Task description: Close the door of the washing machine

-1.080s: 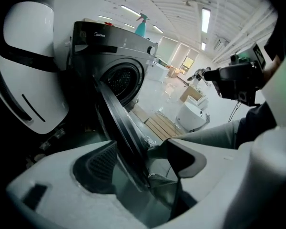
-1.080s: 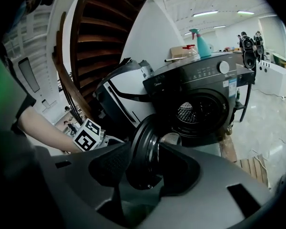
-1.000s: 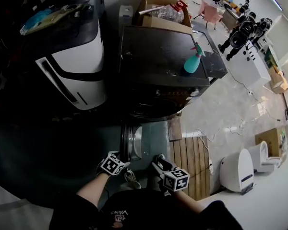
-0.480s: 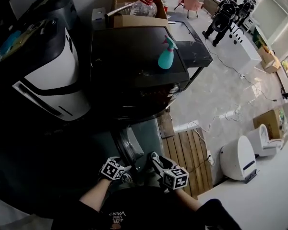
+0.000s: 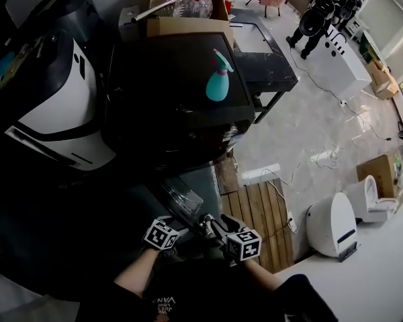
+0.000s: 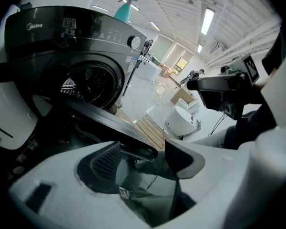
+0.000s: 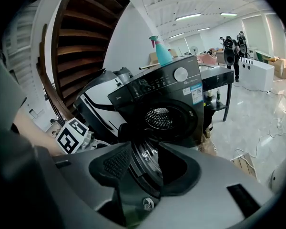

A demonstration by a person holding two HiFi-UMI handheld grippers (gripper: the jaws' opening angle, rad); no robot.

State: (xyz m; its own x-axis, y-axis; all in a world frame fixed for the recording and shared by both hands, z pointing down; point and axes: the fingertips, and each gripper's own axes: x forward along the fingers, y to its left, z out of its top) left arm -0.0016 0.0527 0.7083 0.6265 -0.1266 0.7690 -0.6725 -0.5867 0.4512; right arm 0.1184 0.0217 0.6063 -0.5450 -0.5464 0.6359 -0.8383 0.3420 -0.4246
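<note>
The dark front-loading washing machine stands ahead, and its drum is visible through the opening. Its round door stands open toward me, hinged at the left. My left gripper is at the door's free edge. Its jaws have narrowed a little but stay wide apart, and the rim runs between them unpinched. My right gripper is on the door's other side, jaws apart. The door's glass bowl shows between the right pads.
A teal spray bottle stands on the machine's top. To the left is a white appliance, and behind is a cardboard box. Wooden slats, cables and a white device lie on the floor at right. People stand far back.
Both grippers have moved along with the door, whose free edge has swung rightward from pointing straight at me. The machine sits further left in the head view.
</note>
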